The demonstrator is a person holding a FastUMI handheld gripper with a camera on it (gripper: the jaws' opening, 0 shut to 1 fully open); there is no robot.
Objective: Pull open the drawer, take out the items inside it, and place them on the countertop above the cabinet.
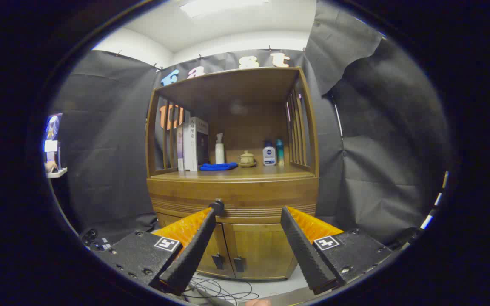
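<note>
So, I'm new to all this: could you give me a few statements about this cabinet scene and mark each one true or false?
1. The gripper has its fingers spread apart with nothing between them. True.
2. The drawer under the countertop is already pulled open. False: its front sits flush with the cabinet, still closed.
3. A folded blue cloth lies on the countertop. True.
4. The small dark drawer knob is clamped between both fingers. False: it shows at one fingertip, and the fingers are wide apart.
5. The books lie flat in a pile. False: they stand upright beside the white pump bottle.
</note>
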